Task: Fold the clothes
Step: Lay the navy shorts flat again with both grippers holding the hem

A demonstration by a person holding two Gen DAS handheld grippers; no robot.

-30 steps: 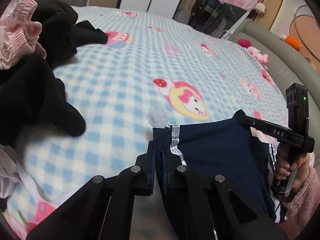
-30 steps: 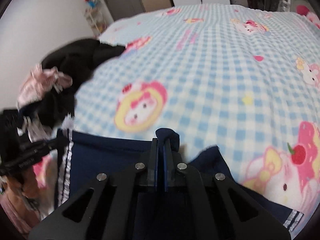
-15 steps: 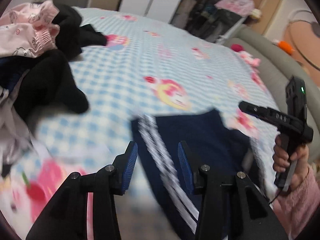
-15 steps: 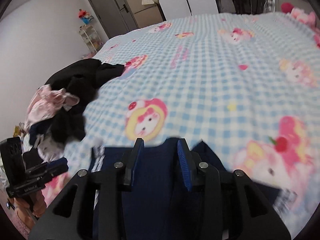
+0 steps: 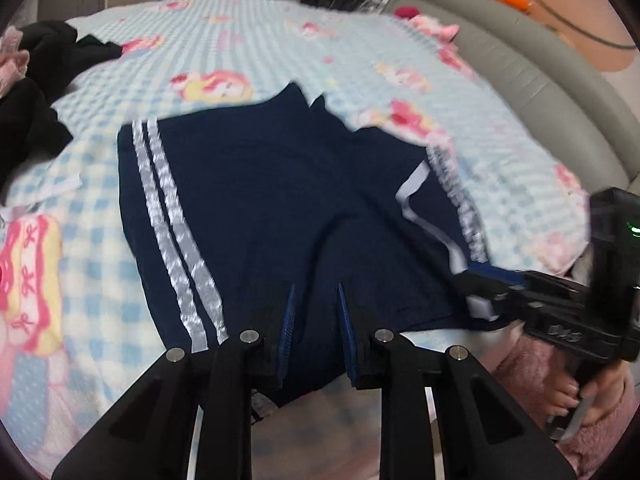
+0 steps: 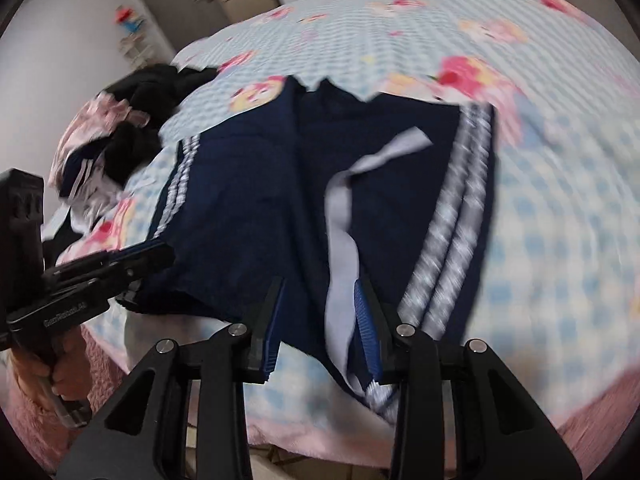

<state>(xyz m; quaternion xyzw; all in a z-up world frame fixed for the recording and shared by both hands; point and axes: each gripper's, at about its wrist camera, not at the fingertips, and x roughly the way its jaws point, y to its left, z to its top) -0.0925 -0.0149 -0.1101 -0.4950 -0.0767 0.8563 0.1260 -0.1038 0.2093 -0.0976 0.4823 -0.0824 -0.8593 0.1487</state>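
Observation:
Navy shorts with silver side stripes (image 5: 272, 200) lie spread flat on the blue checked bedspread (image 5: 248, 32), near its front edge; they also show in the right wrist view (image 6: 280, 192), with a white drawstring (image 6: 340, 216) trailing over them. My left gripper (image 5: 316, 332) is open, its jaws over the shorts' near edge, holding nothing. My right gripper (image 6: 320, 328) is open over the near edge beside the drawstring. Each gripper shows in the other's view, the right one (image 5: 492, 292) at the shorts' right corner, the left one (image 6: 136, 260) at the left corner.
A pile of black and pink clothes (image 6: 128, 120) lies at the bed's left side, also seen in the left wrist view (image 5: 36, 80). A grey padded headboard (image 5: 540, 72) runs along the right. Pink fleece (image 6: 320, 420) hangs at the bed's front edge.
Both grippers let go of the shorts' far hem and opened. They pulled back toward the bed's front edge, and the shorts now lie spread flat.

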